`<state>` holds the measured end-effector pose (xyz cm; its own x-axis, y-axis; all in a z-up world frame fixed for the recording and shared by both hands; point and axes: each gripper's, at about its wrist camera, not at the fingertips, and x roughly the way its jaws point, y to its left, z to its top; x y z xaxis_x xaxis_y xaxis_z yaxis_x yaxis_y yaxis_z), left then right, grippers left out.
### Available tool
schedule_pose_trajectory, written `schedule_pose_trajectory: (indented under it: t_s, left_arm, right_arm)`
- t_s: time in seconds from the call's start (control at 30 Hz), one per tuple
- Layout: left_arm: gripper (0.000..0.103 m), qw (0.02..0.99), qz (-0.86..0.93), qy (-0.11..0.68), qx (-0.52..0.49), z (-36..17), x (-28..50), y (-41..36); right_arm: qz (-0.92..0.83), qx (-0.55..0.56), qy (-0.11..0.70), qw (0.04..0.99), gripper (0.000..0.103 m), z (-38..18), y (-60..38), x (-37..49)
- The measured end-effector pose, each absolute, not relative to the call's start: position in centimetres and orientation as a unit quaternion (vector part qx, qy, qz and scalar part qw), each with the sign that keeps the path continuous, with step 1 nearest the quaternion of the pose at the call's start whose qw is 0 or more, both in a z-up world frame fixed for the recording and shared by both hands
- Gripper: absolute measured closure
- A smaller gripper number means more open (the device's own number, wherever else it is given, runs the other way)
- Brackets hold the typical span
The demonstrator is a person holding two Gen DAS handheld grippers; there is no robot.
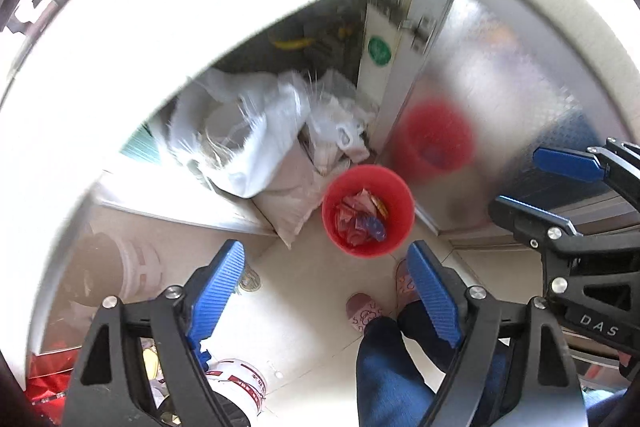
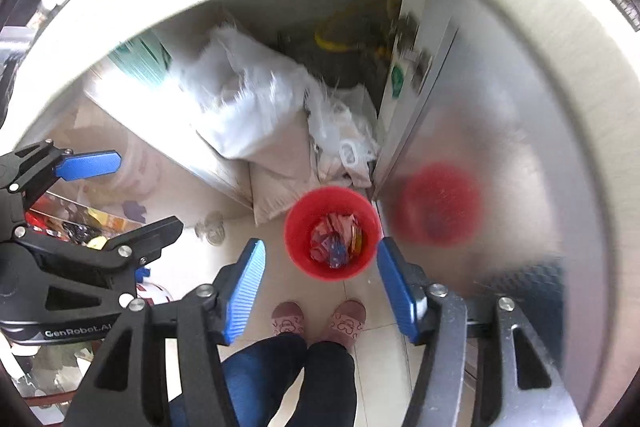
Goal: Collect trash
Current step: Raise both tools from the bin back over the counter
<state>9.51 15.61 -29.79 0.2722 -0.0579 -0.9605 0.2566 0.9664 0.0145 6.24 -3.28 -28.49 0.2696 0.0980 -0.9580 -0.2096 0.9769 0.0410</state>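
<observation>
On the tiled floor at twelve o'clock from the person's slippers (image 2: 316,319) stands the red bin (image 2: 332,233) holding crumpled wrappers (image 2: 335,241), while left gripper (image 1: 340,291) and right gripper (image 2: 320,287) hang above, fingers spread, empty.

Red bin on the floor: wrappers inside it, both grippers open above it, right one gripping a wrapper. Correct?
Not quite. The right gripper grips nothing: the right wrist view shows only floor and the person's slippers between its blue pads. The rest stands: the red bin sits on the floor with wrappers inside, and the left gripper is open too.
</observation>
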Motion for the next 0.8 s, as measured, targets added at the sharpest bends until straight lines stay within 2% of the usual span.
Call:
schedule_pose_trajectory:
  t_s: [0.27, 0.57, 0.8]
  left_arm:
    - [0.021, 0.82, -0.105, 0.556, 0.089, -22.5, 8.7, 15.0]
    - [0.021, 0.837, -0.141, 0.522, 0.087, -17.2, 10.2, 12.4]
    - [0.021, 0.843, -0.187, 0.489, 0.125, -13.5, 12.2, 7.9]
  right_arm:
    - [0.072, -0.057, 0.556, 0.826, 0.036, -21.3, -3.7, 4.9]
    - [-0.005, -0.046, 0.525, 0.85, 0.021, -16.6, -6.1, 3.8]
    - [-0.062, -0.024, 0.513, 0.856, 0.019, -13.5, -9.5, 4.1]
